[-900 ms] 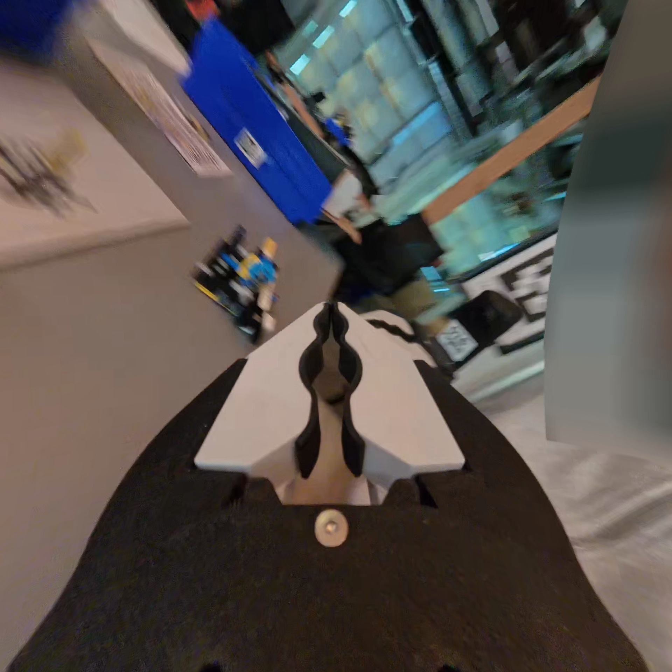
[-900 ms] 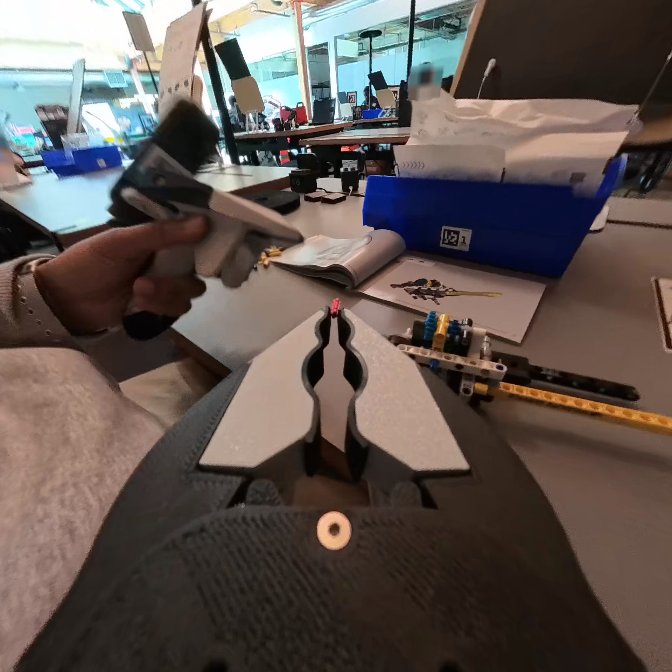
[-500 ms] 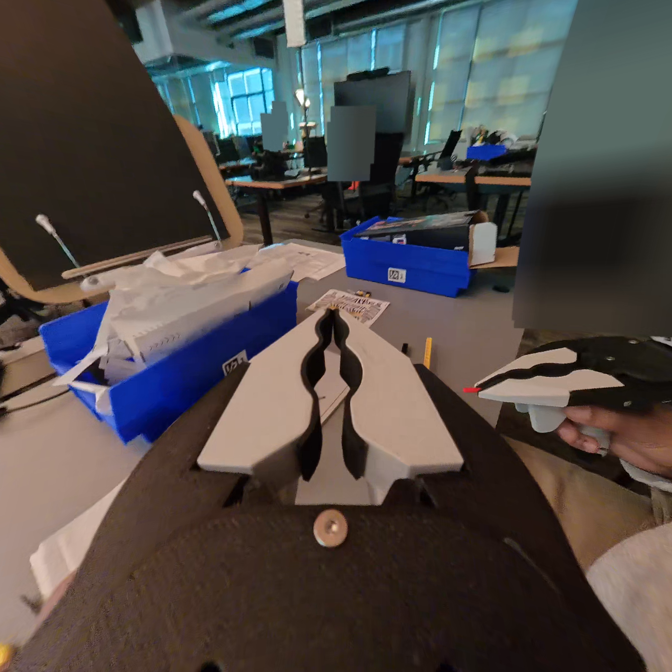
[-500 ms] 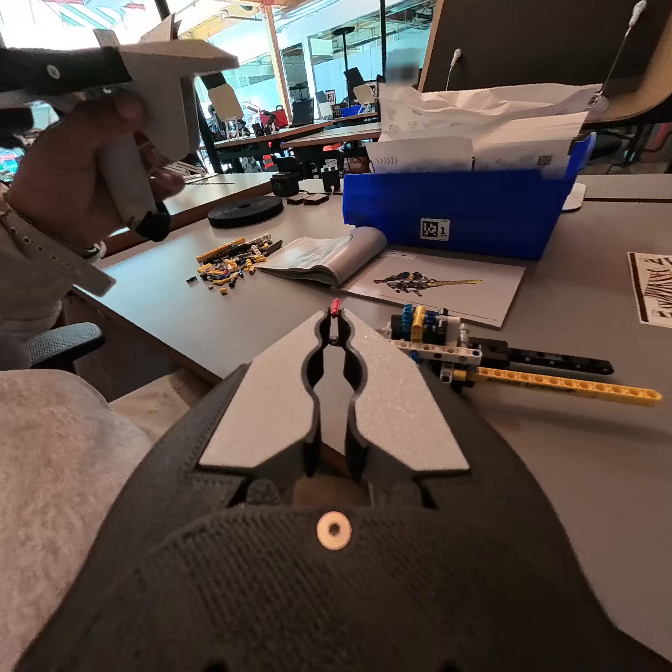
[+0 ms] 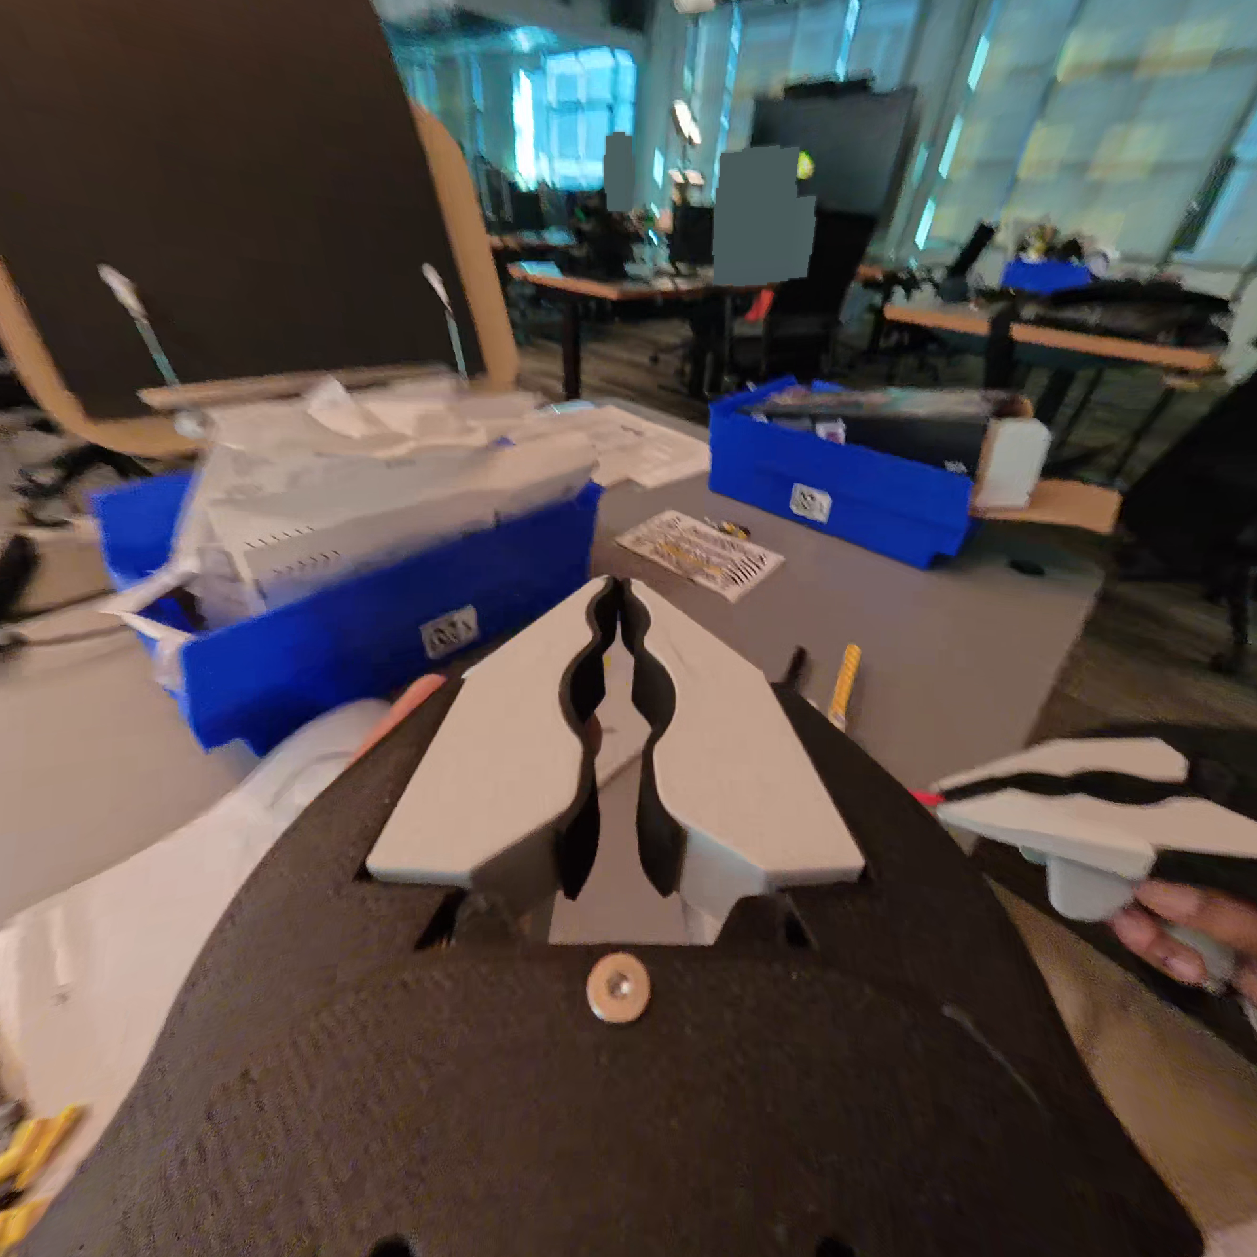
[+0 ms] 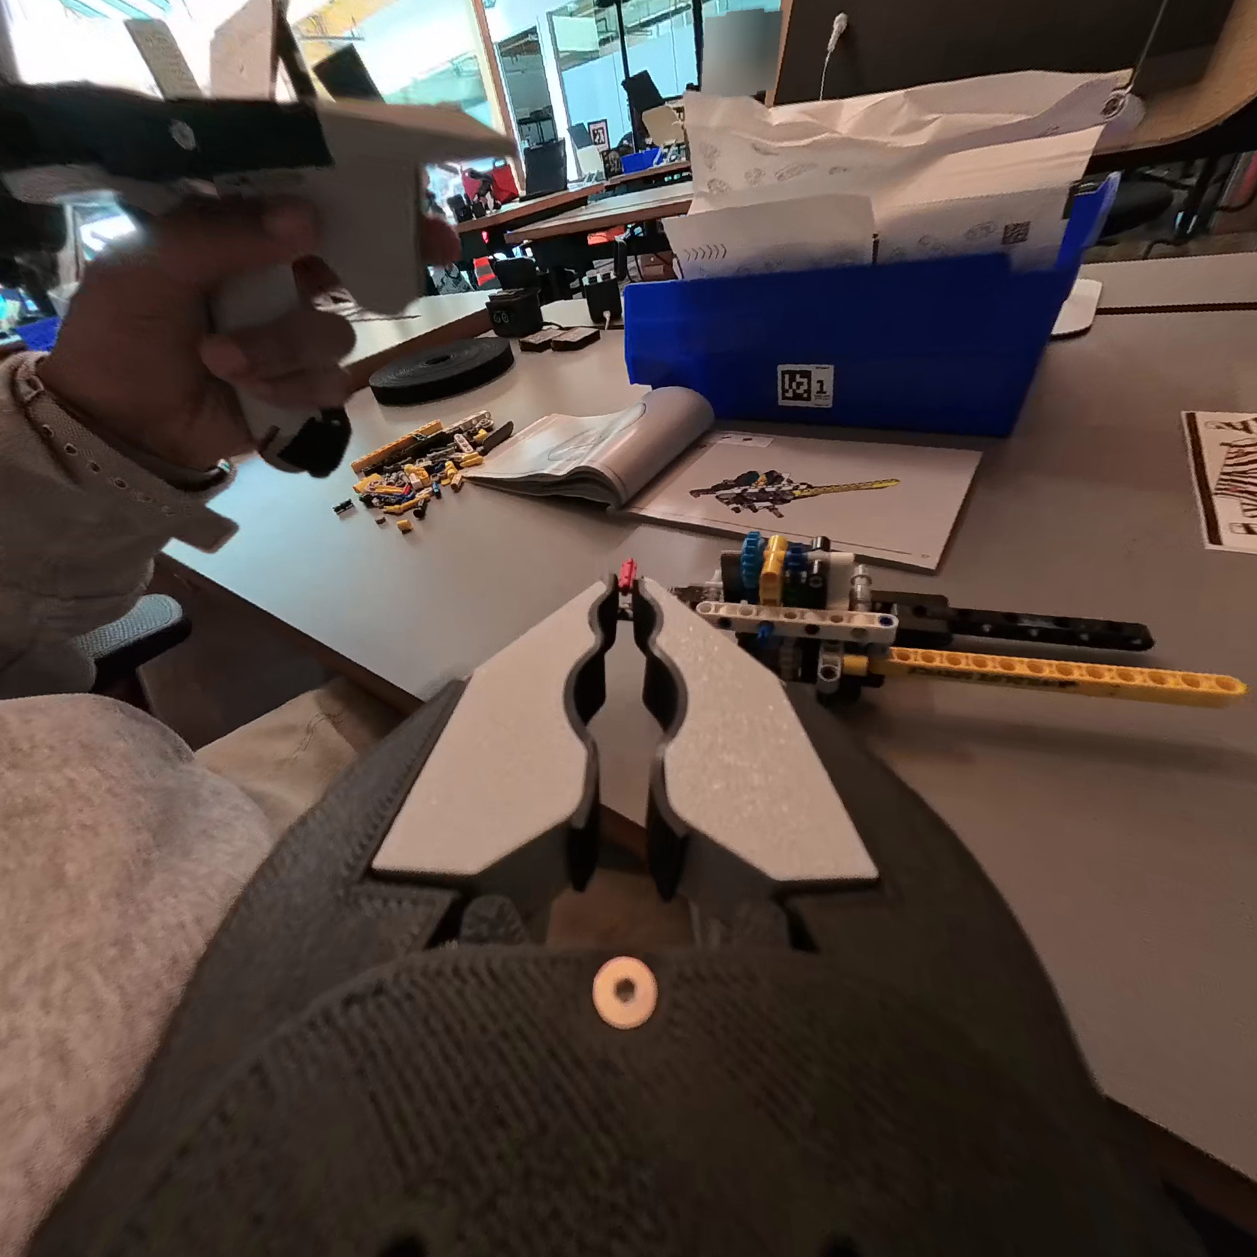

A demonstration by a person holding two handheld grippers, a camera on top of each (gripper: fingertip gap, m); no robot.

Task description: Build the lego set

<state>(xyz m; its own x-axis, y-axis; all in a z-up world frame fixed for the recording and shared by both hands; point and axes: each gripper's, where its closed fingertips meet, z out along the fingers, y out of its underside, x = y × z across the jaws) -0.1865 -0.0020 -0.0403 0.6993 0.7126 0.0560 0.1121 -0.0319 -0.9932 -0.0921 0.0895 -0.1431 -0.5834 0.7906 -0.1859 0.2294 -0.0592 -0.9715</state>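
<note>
The right claw (image 6: 627, 593) pinches a tiny red piece (image 6: 627, 573) at its tips, low in the middle of the right wrist view. Just beside it on the grey desk (image 6: 1061, 802) sits the half-built lego model (image 6: 802, 612), with a long yellow beam (image 6: 1061, 678) pointing to the right edge. A pile of loose pieces (image 6: 422, 469) lies at middle left, near an open booklet (image 6: 680, 469) and a blue bin (image 6: 850, 347). The left claw (image 5: 619, 598) is pressed together with nothing in it, held up in the air.

both tools closed: left tool (image 5: 619, 598) raised, right tool (image 6: 627, 590) low.
</note>
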